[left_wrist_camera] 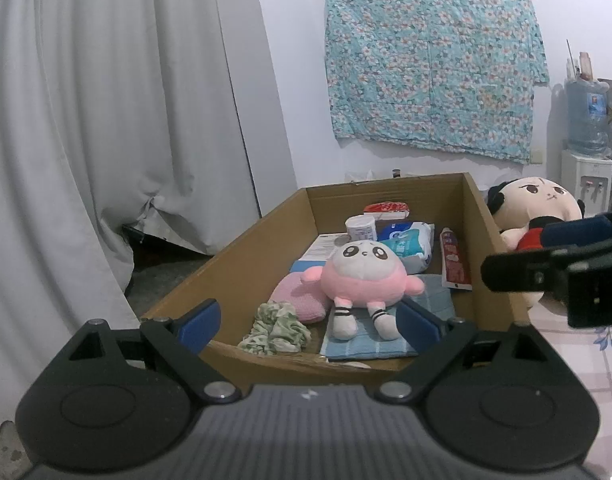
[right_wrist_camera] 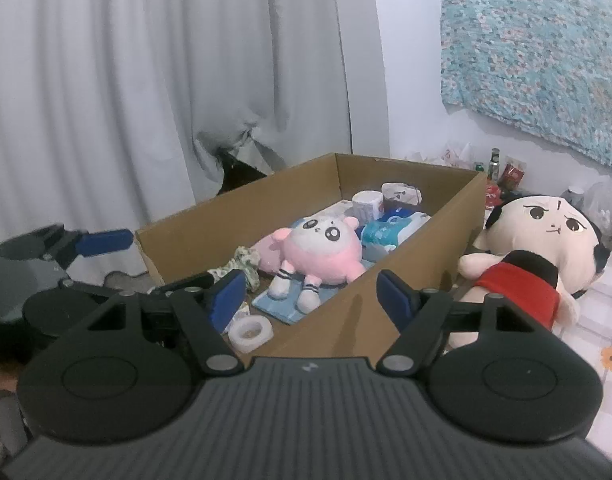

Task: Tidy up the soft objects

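- The right gripper [right_wrist_camera: 309, 296] is spread wide with nothing between its blue pads [right_wrist_camera: 393, 300]; it hangs over the near right wall of the box [right_wrist_camera: 234, 220].
- The left gripper [left_wrist_camera: 307, 320] is likewise agape and empty, at the near end of the box, pointing along its length.
- The big doll [right_wrist_camera: 545, 236] lies outside the box on the table [right_wrist_camera: 609, 320], just right of the right gripper's right finger, touching or nearly touching the box wall. Its long axis runs from the red-clad body near the gripper to the head farther off.
- My judgement: the right hand is much nearer the big doll than the left, so it suits that pick; it would need to swing right.
- The pink plush [left_wrist_camera: 363, 272] already lies in the box on a blue cloth [left_wrist_camera: 365, 344], feet toward the left gripper, with a green scrunchie [left_wrist_camera: 278, 328] at its left.
- A tape roll [right_wrist_camera: 250, 332] sits in the near corner.
- Packets at the far end carry print, too small to read; no brand is legible.
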A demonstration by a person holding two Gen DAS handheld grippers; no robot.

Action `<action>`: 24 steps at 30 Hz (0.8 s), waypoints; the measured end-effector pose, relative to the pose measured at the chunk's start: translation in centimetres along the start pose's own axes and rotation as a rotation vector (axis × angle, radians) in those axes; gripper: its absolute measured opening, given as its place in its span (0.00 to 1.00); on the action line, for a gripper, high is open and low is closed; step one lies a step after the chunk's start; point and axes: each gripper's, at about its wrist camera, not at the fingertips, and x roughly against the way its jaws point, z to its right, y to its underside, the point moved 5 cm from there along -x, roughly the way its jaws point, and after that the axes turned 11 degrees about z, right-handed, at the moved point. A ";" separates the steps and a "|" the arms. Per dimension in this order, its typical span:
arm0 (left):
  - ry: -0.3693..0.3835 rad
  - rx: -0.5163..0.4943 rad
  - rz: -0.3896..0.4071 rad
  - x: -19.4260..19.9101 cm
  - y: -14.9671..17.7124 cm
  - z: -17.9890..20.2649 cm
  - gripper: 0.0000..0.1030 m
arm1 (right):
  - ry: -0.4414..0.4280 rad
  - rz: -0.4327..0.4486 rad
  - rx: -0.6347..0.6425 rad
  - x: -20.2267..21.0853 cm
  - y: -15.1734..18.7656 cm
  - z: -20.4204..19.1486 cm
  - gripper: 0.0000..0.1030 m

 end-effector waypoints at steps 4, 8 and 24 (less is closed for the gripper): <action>-0.014 0.000 -0.004 -0.1 0.1 -0.1 0.94 | 0.017 -0.010 -0.016 -0.2 0.2 0.5 0.72; -0.022 -0.013 -0.013 -0.4 0.1 -0.1 0.94 | 0.035 -0.020 -0.046 -0.4 0.6 1.1 0.73; -0.025 -0.100 0.001 -0.3 -0.1 1.0 0.95 | 0.007 -0.025 -0.005 -0.4 0.7 -0.2 0.75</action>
